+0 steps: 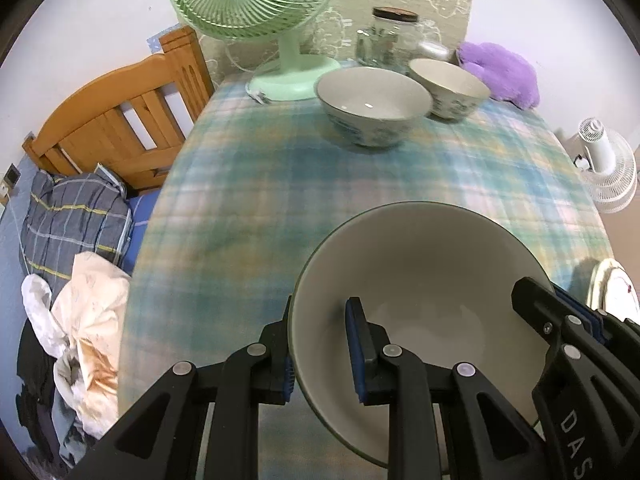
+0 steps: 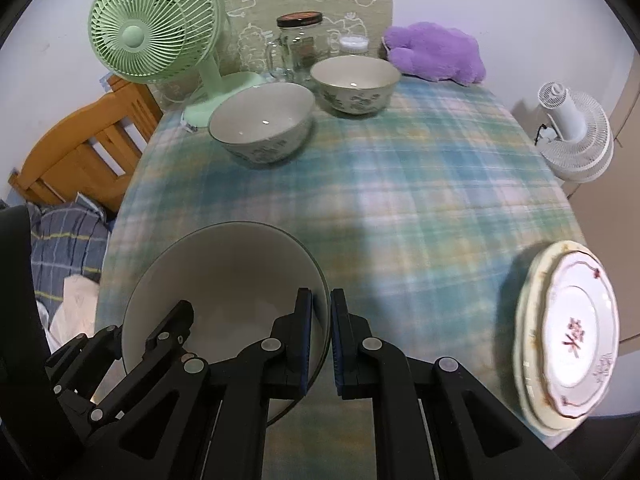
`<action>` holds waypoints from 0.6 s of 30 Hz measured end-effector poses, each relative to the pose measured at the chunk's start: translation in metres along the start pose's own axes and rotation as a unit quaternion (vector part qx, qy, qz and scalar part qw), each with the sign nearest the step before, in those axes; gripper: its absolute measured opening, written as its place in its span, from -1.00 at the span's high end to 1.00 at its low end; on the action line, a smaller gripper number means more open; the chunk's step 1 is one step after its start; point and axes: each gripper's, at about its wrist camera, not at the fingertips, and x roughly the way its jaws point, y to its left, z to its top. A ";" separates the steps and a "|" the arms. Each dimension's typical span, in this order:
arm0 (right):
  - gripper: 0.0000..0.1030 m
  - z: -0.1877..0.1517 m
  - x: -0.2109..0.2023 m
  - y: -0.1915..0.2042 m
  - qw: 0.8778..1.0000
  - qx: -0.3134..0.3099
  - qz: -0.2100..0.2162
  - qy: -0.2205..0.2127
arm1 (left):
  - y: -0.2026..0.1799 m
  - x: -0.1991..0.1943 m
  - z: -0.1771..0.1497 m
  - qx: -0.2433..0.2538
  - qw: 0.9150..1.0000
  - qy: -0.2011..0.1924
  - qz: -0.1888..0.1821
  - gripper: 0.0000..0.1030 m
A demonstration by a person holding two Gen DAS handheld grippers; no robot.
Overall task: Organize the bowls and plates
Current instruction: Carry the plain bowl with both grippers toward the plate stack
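Note:
A large plain bowl [image 1: 424, 280] sits near the front of the plaid table; it also shows in the right wrist view [image 2: 224, 272]. My left gripper [image 1: 320, 344] straddles its left rim, one finger outside, one inside, with a wide gap. My right gripper [image 2: 322, 320] is shut on its right rim, and shows in the left wrist view [image 1: 560, 320]. Two patterned bowls [image 2: 262, 124] [image 2: 354, 82] stand at the back. A stack of plates [image 2: 568, 336] lies at the front right.
A green fan [image 2: 154, 32], a glass jar [image 2: 300, 46] and a purple plush toy [image 2: 436, 56] stand along the table's back edge. A wooden bed frame [image 1: 116, 120] with bedding is left of the table. A white fan [image 2: 576, 132] stands on the right.

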 end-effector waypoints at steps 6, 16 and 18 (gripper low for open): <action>0.76 -0.013 -0.011 -0.035 1.000 -0.007 -0.009 0.011 | -0.036 -0.007 -0.016 0.004 1.000 0.005 -0.005 0.63; 0.76 -0.031 -0.013 -0.085 0.999 -0.006 -0.023 0.024 | -0.083 -0.005 -0.035 0.017 1.000 0.014 -0.016 0.62; 0.76 -0.034 -0.011 -0.095 0.999 -0.003 -0.027 0.030 | -0.092 -0.003 -0.039 0.018 1.000 0.016 -0.019 0.62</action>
